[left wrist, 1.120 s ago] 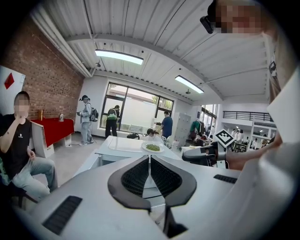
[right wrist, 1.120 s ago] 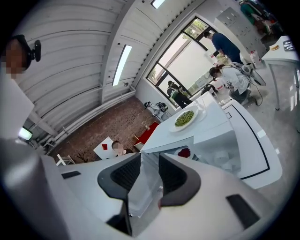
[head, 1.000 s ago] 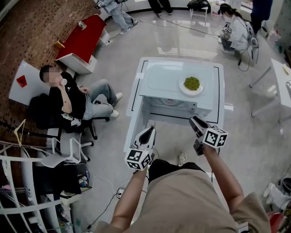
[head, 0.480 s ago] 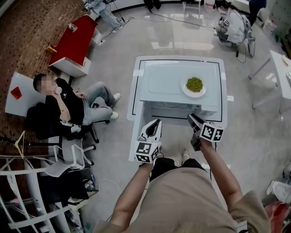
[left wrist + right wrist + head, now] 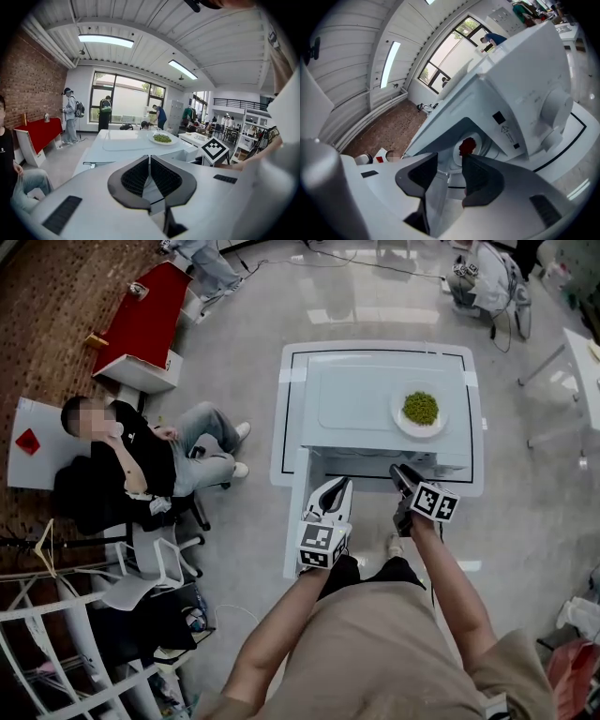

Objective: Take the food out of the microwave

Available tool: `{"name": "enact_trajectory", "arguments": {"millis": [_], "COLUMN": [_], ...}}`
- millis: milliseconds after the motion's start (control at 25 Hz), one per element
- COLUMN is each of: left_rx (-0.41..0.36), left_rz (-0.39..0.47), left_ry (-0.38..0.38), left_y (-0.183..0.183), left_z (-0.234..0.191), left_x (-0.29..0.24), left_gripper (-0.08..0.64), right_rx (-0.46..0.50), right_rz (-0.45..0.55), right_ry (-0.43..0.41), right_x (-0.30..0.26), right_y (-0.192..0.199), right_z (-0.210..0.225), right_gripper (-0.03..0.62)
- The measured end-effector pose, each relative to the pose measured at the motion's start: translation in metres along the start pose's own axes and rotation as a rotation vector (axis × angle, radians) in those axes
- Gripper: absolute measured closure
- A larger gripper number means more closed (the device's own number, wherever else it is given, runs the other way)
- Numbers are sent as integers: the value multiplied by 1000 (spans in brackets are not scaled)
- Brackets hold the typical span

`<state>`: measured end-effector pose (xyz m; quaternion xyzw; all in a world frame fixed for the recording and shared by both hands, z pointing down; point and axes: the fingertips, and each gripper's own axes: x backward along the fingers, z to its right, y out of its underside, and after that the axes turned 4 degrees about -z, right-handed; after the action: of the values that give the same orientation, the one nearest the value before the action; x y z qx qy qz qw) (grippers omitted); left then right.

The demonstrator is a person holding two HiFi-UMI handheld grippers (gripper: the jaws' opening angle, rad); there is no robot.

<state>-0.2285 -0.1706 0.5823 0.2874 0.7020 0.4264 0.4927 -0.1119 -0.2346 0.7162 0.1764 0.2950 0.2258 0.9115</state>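
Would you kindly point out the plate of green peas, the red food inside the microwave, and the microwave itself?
plate of green peas (image 5: 396,414): head view, white rim.
red food (image 5: 467,146): right gripper view, its middle.
microwave (image 5: 352,404): head view, bare top.

A person in a black top (image 5: 131,457) slouches beside a grey office chair (image 5: 155,554). A red-topped table (image 5: 150,315) stands beyond, by the brick wall (image 5: 47,306).

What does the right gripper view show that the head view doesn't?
Only the right gripper view: red food on a plate inside the microwave, plus its knobs. Only the head view: peas on the microwave's top, the left gripper, and a seated person. Both: the microwave and the right gripper, its jaws opening with nothing between them.
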Motion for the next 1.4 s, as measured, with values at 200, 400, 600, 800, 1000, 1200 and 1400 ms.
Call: {"name": "enact_trajectory", "arguments": {"millis": [200,400,600,800,1000,1200,1400], "left_rx": [12,13,2,-8,-13,-12,-31], "left_rz": [-19,-33,-47,-57,-67,-71,-83], "left_ry": [22,54,87,113,132,140,142], "left_y": [3,5,9,13,14,16,19], "left_z": [-13,-20,-18,-19,-20,-17,-13], "left_x": [-5,-8,-12,-15,-11,-9,-9], "left_gripper": [554,554,554,554,554,554,554], "right_rx": [-31,-31,-17,-35,-16,38,106], "right_rz": [38,107,131,146,149,127,85], "right_ry": [82,139,255,336,427,512,608], "right_x": [-30,-59,-83,-102,-111,-120,-125], "right_y": [7,9,14,17,13,11,11], "right_z": [26,42,69,91,100,106,108], "right_gripper": [408,377,347,331,331,333,333]}}
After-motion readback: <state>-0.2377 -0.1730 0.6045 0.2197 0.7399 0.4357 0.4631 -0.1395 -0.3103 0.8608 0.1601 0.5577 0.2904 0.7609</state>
